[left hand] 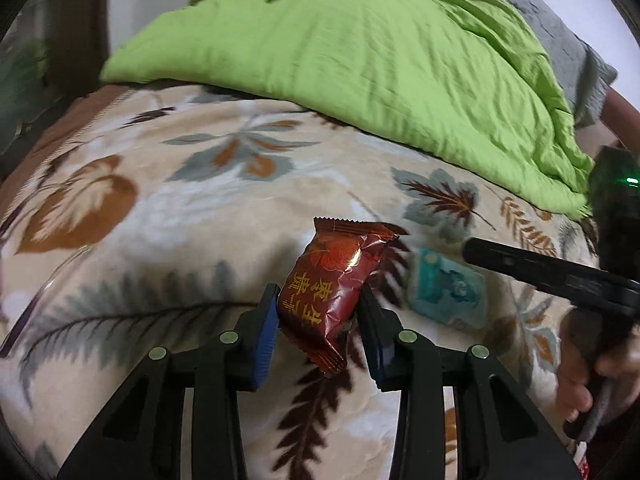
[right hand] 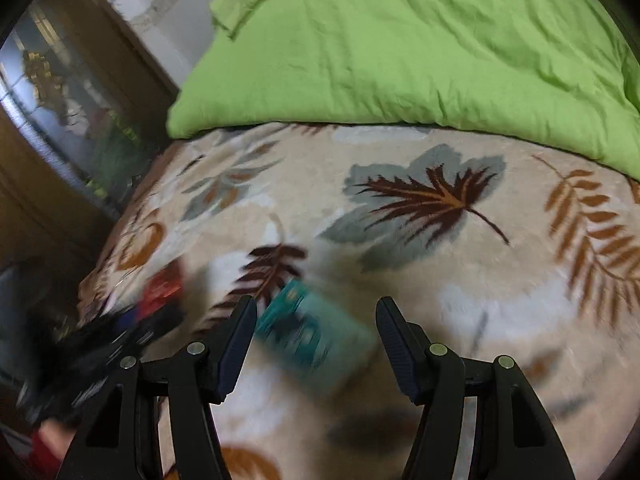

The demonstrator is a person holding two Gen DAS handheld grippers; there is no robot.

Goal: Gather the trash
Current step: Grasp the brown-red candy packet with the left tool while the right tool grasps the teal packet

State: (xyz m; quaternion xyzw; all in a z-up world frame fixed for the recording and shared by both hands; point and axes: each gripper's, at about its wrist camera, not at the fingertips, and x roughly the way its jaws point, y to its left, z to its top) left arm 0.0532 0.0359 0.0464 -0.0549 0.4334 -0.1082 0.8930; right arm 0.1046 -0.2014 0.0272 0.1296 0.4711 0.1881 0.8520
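Note:
A dark red snack wrapper (left hand: 332, 280) with gold print stands up between the blue pads of my left gripper (left hand: 319, 292), which is shut on it just above the blanket. To its right a teal packet (left hand: 448, 292) lies flat on the blanket. One black finger (left hand: 520, 266) of my right gripper reaches over it from the right. In the right wrist view my right gripper (right hand: 317, 304) is open, and the blurred teal packet (right hand: 316, 332) lies between its fingers, touching neither pad. The red wrapper (right hand: 162, 290) and the left gripper show as a blur at the left.
The bed is covered by a cream leaf-patterned blanket (left hand: 160, 200), with a crumpled green quilt (left hand: 360, 60) across its far side and a grey pillow (left hand: 568, 52) behind. A wooden cabinet with glass (right hand: 60, 120) stands left of the bed. A hand (left hand: 576, 360) grips the right tool.

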